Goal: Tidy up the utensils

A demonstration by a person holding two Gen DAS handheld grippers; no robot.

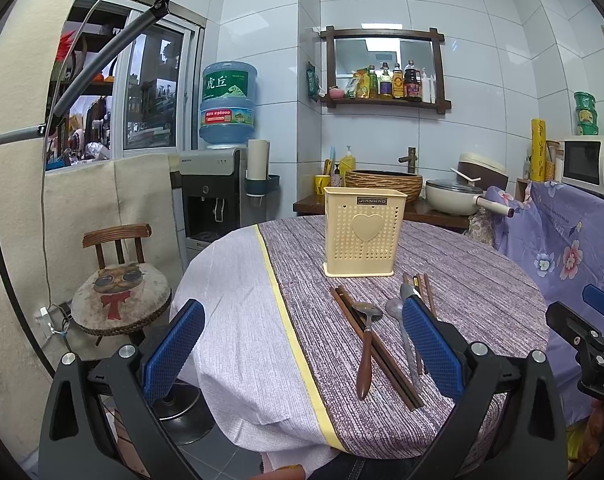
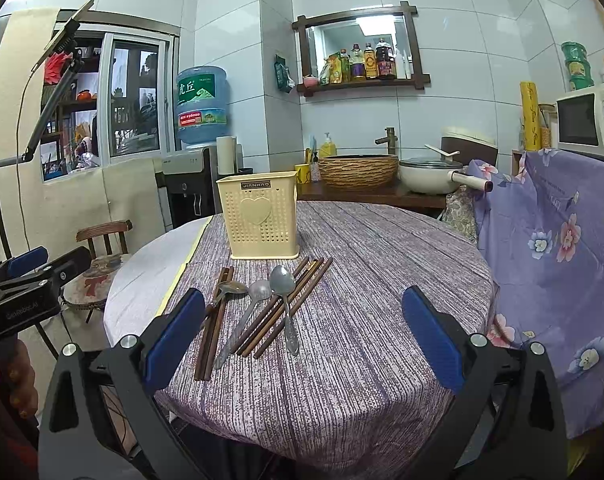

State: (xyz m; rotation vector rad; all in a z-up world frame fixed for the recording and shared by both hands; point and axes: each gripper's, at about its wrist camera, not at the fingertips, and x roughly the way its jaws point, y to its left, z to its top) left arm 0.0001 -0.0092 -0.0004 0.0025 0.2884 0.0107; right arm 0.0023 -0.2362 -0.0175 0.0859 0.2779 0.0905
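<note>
A cream perforated utensil holder [image 1: 363, 236] [image 2: 258, 216] with a heart on its front stands upright on the round table. In front of it lie three spoons and several dark wooden chopsticks [image 2: 280, 312] [image 1: 375, 348]: a wooden-handled spoon [image 1: 366, 344] [image 2: 222, 294], and two steel spoons [image 2: 286, 304] [image 2: 246, 316]. My left gripper [image 1: 302, 344] hangs open near the table's front edge, left of the utensils; its right finger hides part of them. My right gripper [image 2: 302, 334] is open too, low over the near table edge, with the utensils lying just beyond its fingers.
The table wears a purple striped cloth [image 2: 361, 280] with a white part [image 1: 230, 280] at the left. A chair [image 1: 120, 292] stands to the left, a flowered purple drape [image 2: 549, 240] to the right. Behind are a counter with a basin [image 2: 357, 170] and pan [image 2: 429, 176], and a water dispenser [image 1: 222, 184].
</note>
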